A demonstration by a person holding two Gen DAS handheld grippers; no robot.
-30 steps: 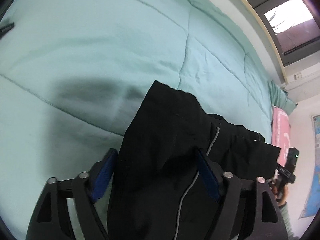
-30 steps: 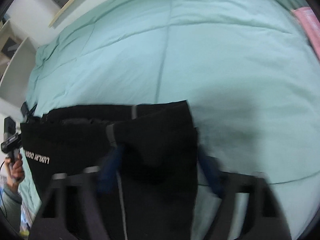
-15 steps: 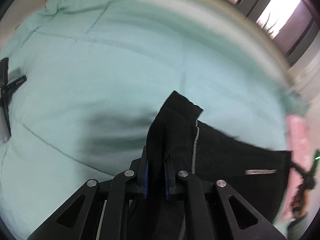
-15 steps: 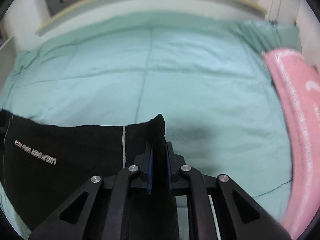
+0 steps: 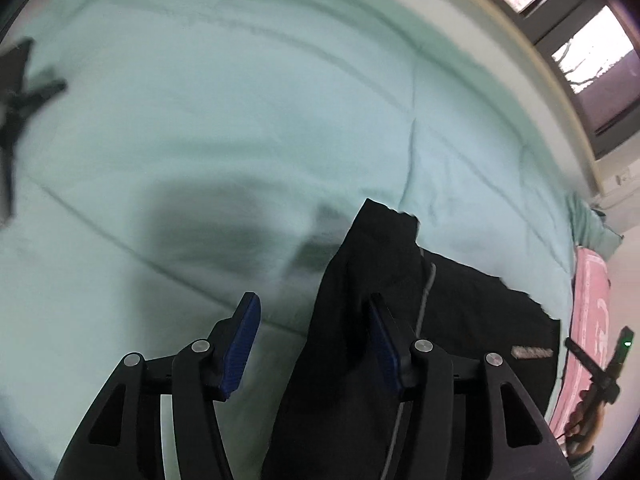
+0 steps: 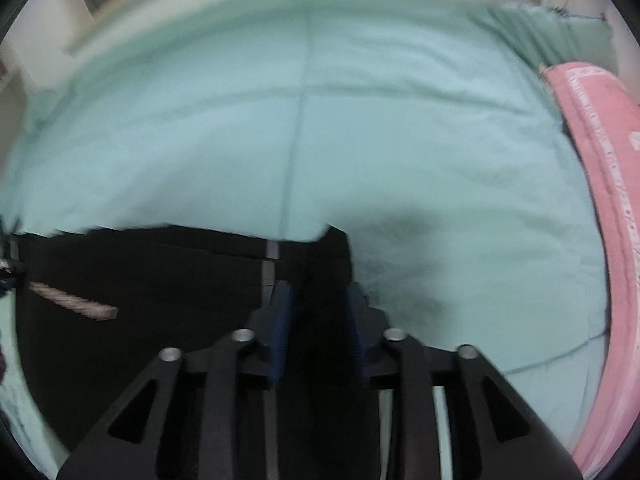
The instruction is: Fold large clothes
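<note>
Left gripper [image 5: 314, 338] has just been opening, its blue pads parted, and a raised corner of the black garment [image 5: 460, 332] stands in the gap, leaning on the right-hand pad while the other pad is clear of it, so that hold is released. Right gripper [image 6: 318, 320] has just been opening too; black cloth [image 6: 168, 280] sits between its pads, and the blur makes contact hard to judge, though a gap shows. The garment lies spread across the mint-green quilt [image 5: 248, 112], grey piping running down it and a pale printed label on the flat part. A pink pillow [image 6: 600, 160] lies along the quilt's edge. A hand [image 5: 586, 426] at the frame's edge grips the other tool.
</note>
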